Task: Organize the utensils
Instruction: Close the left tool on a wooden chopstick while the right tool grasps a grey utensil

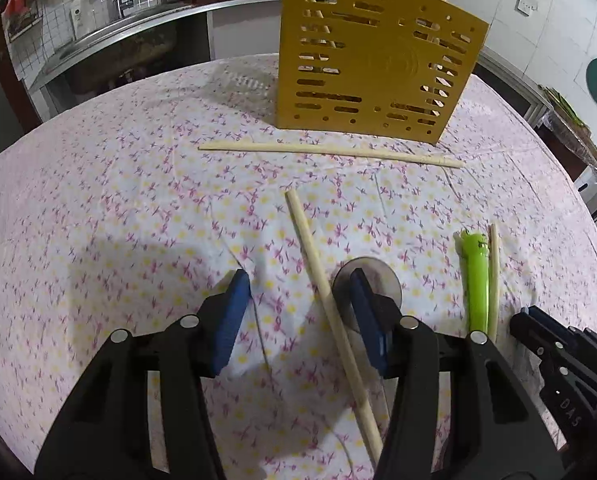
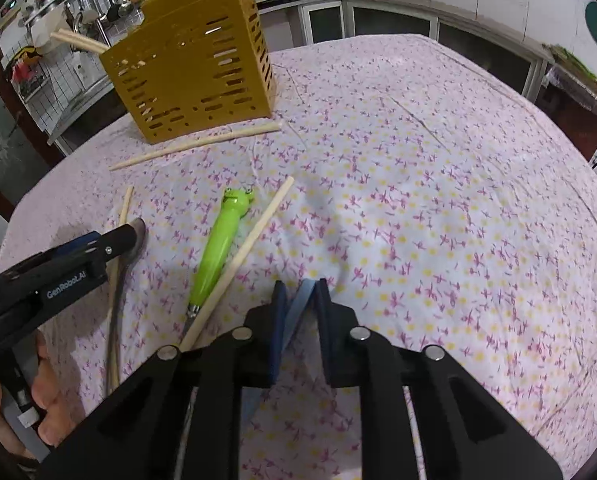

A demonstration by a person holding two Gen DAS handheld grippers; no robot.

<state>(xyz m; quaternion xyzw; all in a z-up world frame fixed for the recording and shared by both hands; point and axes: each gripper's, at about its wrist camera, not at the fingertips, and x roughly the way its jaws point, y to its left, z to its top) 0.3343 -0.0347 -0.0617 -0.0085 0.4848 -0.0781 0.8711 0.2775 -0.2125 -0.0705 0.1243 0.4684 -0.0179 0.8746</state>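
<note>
My left gripper point(image 1: 298, 292) is low over the flowered tablecloth point(image 1: 98, 200) with its jaws apart. A pale chopstick point(image 1: 318, 276) lies slanted between its blue pads, close to the right one and untouched. A metal spoon's round bowl point(image 1: 390, 280) shows behind that right pad. In the right wrist view my right gripper point(image 2: 300, 292) is shut on a thin light-blue strip point(image 2: 296, 308), apparently a utensil handle. A green frog-handled utensil point(image 2: 218, 248) and a second chopstick point(image 2: 242, 256) lie just left of it. The yellow slotted holder point(image 1: 378, 60) stands at the far side with chopsticks in it.
A long chopstick point(image 1: 330, 152) lies across the cloth in front of the holder. Another chopstick point(image 1: 493, 280) lies beside the green utensil point(image 1: 476, 276). A hand point(image 2: 46, 400) grips the left tool. Kitchen counters and a sink line the background.
</note>
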